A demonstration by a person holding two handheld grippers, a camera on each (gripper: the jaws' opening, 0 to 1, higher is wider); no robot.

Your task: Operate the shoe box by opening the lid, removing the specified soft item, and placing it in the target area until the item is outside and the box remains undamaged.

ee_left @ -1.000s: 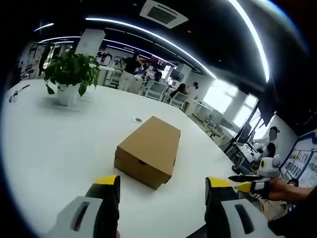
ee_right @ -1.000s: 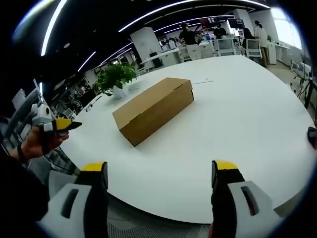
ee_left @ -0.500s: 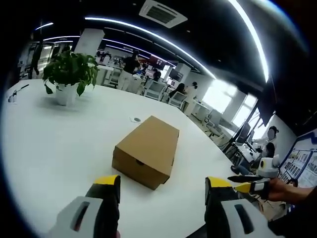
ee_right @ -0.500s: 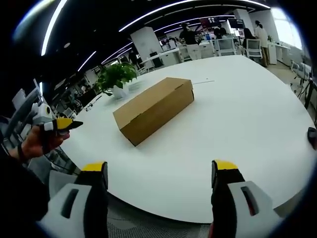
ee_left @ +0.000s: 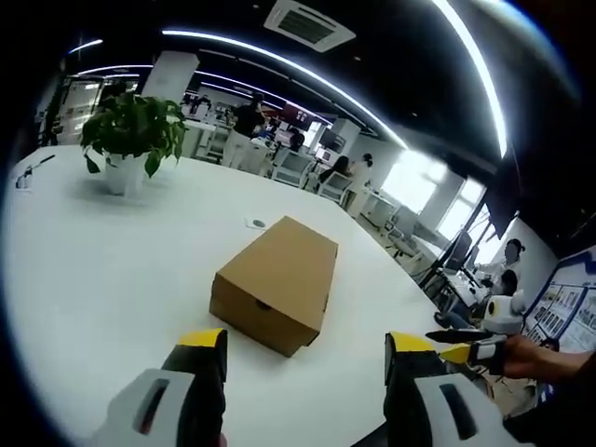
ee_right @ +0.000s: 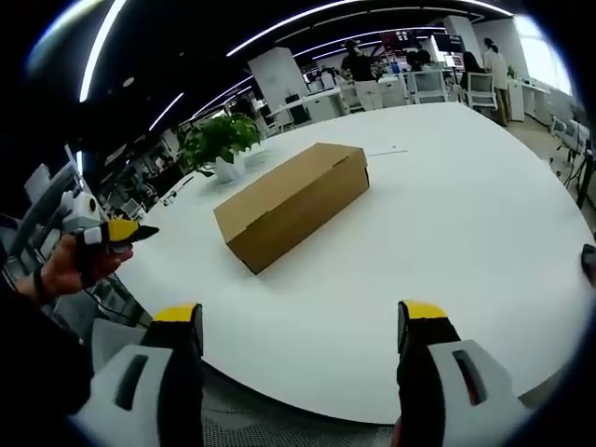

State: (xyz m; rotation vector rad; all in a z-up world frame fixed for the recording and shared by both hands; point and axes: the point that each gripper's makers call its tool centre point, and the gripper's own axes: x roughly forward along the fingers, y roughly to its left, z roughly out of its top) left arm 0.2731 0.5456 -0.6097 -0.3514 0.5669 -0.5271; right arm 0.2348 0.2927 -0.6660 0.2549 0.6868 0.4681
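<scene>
Beyond both spread tools [ee_left: 304, 349] [ee_right: 304, 321], closed shoe box [ee_left: 275, 284], potted plant [ee_left: 133, 140] behind.

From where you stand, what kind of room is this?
Most likely an open-plan office. A large white table holds a cardboard shoe box and a potted plant, with rows of desks and office chairs behind, where people sit and stand at work.
</scene>
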